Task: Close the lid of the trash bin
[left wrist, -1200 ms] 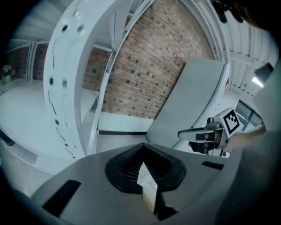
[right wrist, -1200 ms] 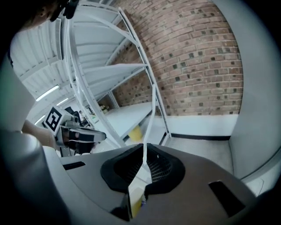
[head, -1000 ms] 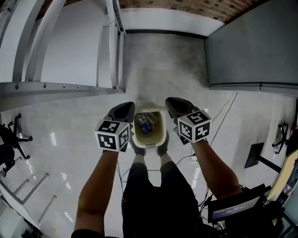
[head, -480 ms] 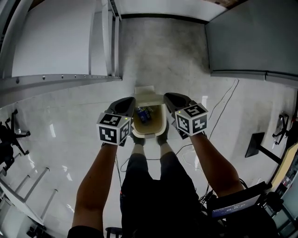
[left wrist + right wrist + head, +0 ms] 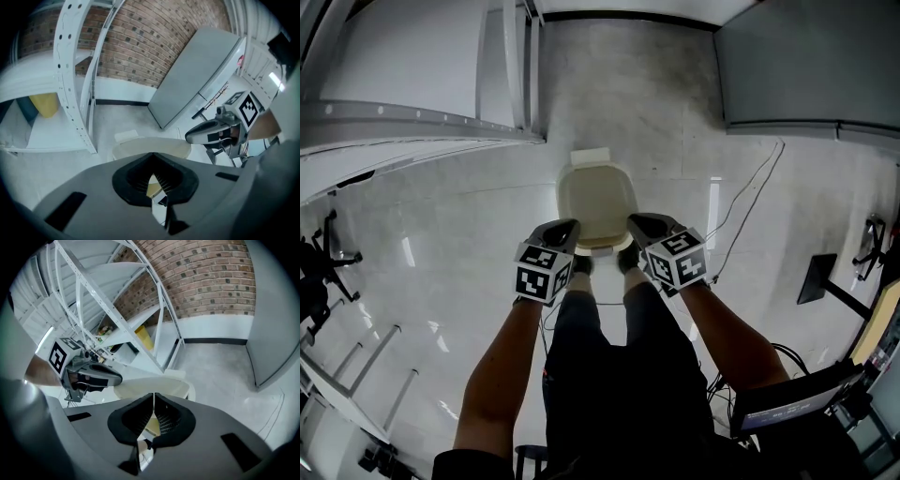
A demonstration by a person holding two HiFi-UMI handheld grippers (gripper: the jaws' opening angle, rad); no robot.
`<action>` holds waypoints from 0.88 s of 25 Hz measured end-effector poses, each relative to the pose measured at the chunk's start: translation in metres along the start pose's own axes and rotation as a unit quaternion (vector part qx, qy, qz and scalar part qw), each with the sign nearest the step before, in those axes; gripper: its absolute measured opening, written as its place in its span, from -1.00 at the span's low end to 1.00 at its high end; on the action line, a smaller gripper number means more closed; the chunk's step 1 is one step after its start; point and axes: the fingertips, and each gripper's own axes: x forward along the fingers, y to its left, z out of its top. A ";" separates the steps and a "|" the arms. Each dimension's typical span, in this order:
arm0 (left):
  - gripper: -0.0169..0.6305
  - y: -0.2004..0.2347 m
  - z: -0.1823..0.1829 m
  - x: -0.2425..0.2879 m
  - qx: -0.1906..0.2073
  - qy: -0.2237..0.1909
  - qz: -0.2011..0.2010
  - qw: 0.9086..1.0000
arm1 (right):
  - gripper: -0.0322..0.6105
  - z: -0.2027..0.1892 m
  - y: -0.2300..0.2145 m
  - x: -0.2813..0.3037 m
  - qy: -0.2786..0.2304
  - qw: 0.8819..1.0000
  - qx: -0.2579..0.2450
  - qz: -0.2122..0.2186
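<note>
Two grippers, one in each of my hands, hang over the pale floor (image 5: 441, 234) at the near edge of one cream trash bin (image 5: 598, 244), with my forearms reaching forward and down, roughly parallel. The left gripper (image 5: 565, 228) sits just beside the bin's near left corner and the right gripper (image 5: 639, 223) just beside its near right corner, each with a marker cube (image 5: 542, 274) turned up toward the head camera. Both pairs of jaws are closed, their ribbed pads meeting tip to tip with nothing held between them, as each gripper view shows. The bin stands on the floor just ahead of my two shoes (image 5: 581, 265), between the grippers. Its one lid (image 5: 594, 195) lies flat across the opening, so the inside is hidden. A small pale tab (image 5: 591, 156) juts from the bin's far edge. To the left stands one white metal shelving rack (image 5: 502, 84) with a yellow item (image 5: 44, 103) on a lower shelf. To the right is one grey cabinet (image 5: 806, 66), and one thin cable (image 5: 750, 202) trails over the floor on that side. A brick wall (image 5: 140, 42) runs behind
</note>
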 end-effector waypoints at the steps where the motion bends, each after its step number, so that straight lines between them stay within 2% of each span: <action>1: -0.96 0.000 -0.012 0.004 -0.003 0.007 -0.001 1.000 | -0.87 -0.012 0.002 0.003 0.009 1.000 0.001 0.003; 4: -0.96 0.006 -0.044 0.016 -0.021 0.026 -0.003 0.999 | -0.87 -0.047 0.003 0.013 0.032 0.999 0.010 0.013; 10: -0.96 0.012 -0.095 0.047 -0.019 0.063 -0.007 0.998 | -0.87 -0.102 -0.008 0.042 0.074 0.997 0.018 0.014; 18: -0.96 0.028 -0.140 0.078 -0.037 0.087 0.012 0.995 | -0.87 -0.144 -0.024 0.078 0.095 0.995 0.028 0.005; 22: -0.96 0.035 -0.148 0.091 -0.049 0.096 0.032 0.994 | -0.87 -0.150 -0.033 0.091 0.102 0.995 0.020 0.002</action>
